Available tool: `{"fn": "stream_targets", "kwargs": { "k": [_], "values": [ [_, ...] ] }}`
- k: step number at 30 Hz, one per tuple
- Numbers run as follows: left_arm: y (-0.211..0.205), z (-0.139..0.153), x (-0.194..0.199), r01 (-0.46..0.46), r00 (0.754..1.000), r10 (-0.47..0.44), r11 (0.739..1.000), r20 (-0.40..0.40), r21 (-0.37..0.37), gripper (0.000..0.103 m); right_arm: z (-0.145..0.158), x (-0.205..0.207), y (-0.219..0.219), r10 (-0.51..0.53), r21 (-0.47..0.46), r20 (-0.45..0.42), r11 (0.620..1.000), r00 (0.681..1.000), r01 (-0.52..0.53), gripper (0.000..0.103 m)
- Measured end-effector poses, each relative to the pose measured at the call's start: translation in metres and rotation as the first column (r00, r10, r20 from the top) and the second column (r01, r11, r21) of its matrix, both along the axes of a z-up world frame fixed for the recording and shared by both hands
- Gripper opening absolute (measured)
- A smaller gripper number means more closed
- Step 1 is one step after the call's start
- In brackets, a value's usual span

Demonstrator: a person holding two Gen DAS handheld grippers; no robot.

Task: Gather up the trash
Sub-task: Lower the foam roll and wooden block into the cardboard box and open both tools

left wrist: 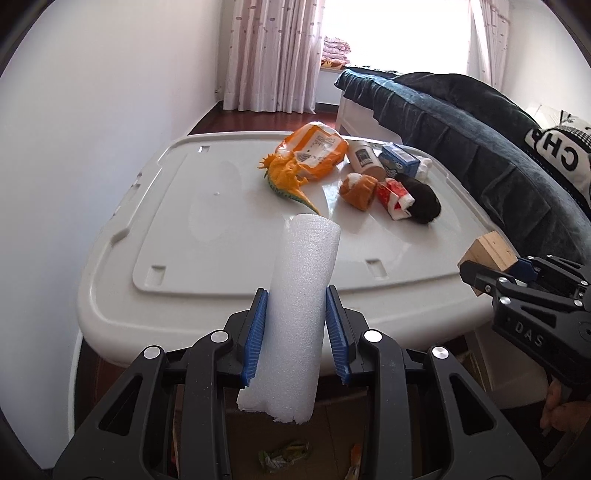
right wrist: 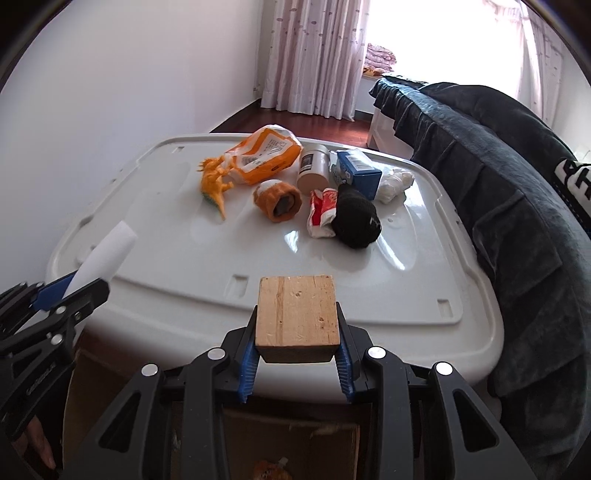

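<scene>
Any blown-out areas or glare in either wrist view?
Left wrist view: the window is blown out to white and the white lid carries a faint sheen. Right wrist view: the window is overexposed too, with sharp glare streaks on the lid near the black sock.

I am reading the raised letters "DAS" on the black body of my right gripper (left wrist: 467, 271) in the left wrist view. On the dark cushion (left wrist: 561, 151) large white letters are showing, perhaps "CHP", upside down. The print on the orange bag (left wrist: 314, 147) is staying too small for me.
</scene>
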State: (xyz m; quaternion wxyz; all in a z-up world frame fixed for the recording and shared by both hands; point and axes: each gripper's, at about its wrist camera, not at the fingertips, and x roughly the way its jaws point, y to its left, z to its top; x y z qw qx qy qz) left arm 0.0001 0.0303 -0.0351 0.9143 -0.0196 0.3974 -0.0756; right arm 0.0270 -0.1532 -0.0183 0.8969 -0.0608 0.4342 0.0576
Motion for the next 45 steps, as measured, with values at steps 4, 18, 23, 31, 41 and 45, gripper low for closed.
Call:
{"fn": "stream_targets", "kwargs": {
  "k": [4,18,23,31,41,45],
  "values": [
    [-0.003,0.0,-0.033,0.021,1.0,-0.021,1.0,-0.022,0.018,0.031,0.003,-0.046,0.005,0.051,0.006,-0.013,0.999,0.999,-0.051,0.035],
    [-0.008,-0.034,-0.128,0.049,0.985,-0.044,0.998,-0.17,0.03,0.033,-0.04,-0.146,0.01,0.117,0.042,-0.15,0.993,0.982,-0.112,0.04],
    [-0.007,-0.037,-0.133,-0.019,0.981,0.028,0.998,-0.191,0.053,0.067,-0.044,-0.152,0.01,0.093,0.013,-0.144,0.996,0.985,-0.092,0.087],
    [0.013,-0.013,-0.127,-0.065,0.994,0.06,0.996,-0.094,-0.053,0.086,-0.021,-0.142,-0.013,0.05,0.072,-0.03,0.996,0.998,-0.048,0.098],
    [-0.015,0.03,-0.073,-0.005,0.998,0.001,0.998,0.066,0.058,0.088,0.033,-0.09,-0.033,0.01,0.098,0.134,0.995,0.991,-0.023,0.098],
    [-0.025,0.041,-0.039,0.001,0.995,-0.005,0.999,0.101,0.038,0.089,0.052,-0.058,-0.046,-0.03,0.103,0.181,0.995,0.983,0.011,0.098]
  ]
}}
